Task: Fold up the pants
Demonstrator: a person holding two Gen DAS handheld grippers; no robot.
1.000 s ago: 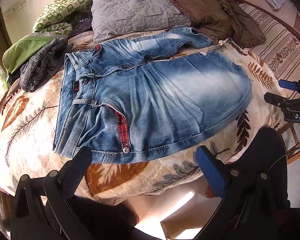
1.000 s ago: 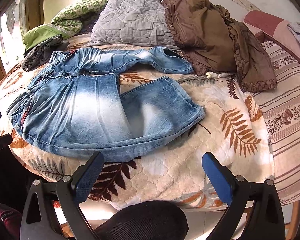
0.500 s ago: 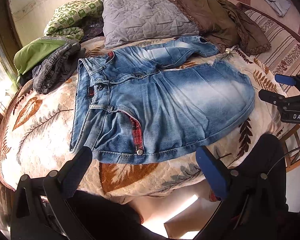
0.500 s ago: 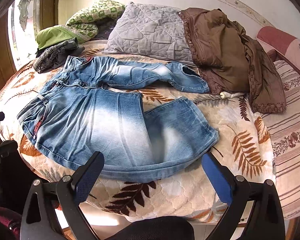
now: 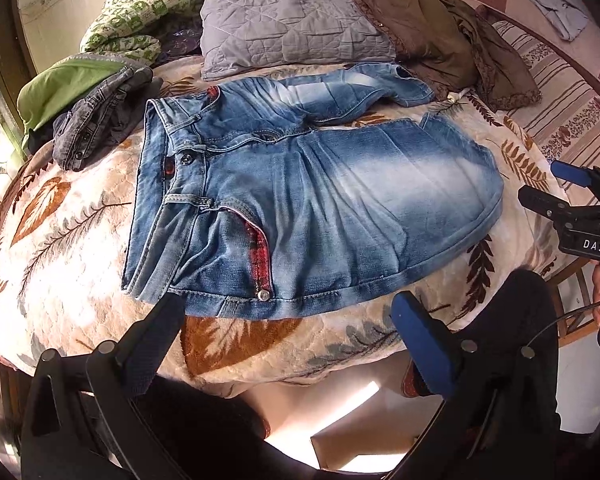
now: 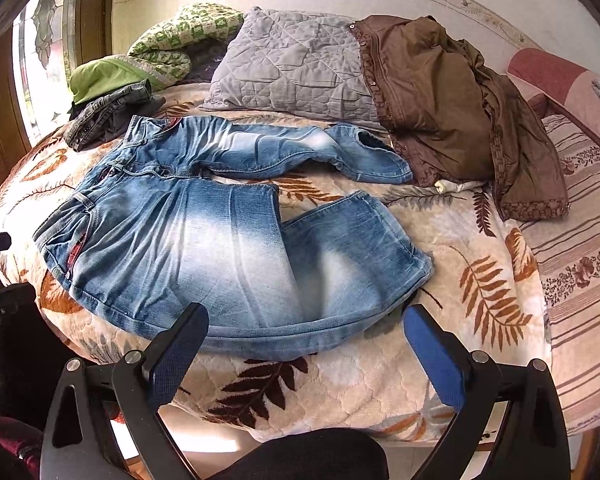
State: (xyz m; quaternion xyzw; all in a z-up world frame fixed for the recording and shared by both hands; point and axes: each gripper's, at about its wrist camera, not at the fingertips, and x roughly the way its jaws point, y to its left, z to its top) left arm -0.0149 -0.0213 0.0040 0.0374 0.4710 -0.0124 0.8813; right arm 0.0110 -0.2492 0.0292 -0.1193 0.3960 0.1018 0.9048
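Blue faded jeans (image 5: pixel 320 200) lie on the bed, waistband to the left. The near leg is folded back on itself; the far leg stretches right toward the brown garment. They also show in the right wrist view (image 6: pixel 227 240). My left gripper (image 5: pixel 287 320) is open and empty, just in front of the near hip edge and waistband corner. My right gripper (image 6: pixel 304 332) is open and empty, just in front of the folded near leg's edge. The right gripper also shows at the right of the left wrist view (image 5: pixel 556 188).
A leaf-patterned blanket (image 6: pixel 380 380) covers the bed. At the back lie a grey quilted pillow (image 6: pixel 295 68), a brown garment (image 6: pixel 452 104), a green patterned cloth (image 6: pixel 179 36) and folded dark grey jeans (image 6: pixel 103 120). A striped sheet (image 6: pixel 580 240) lies at the right.
Both grippers have moved forward toward the bed, so the jeans sit closer to the fingertips. Both stay open. The jeans have not moved.
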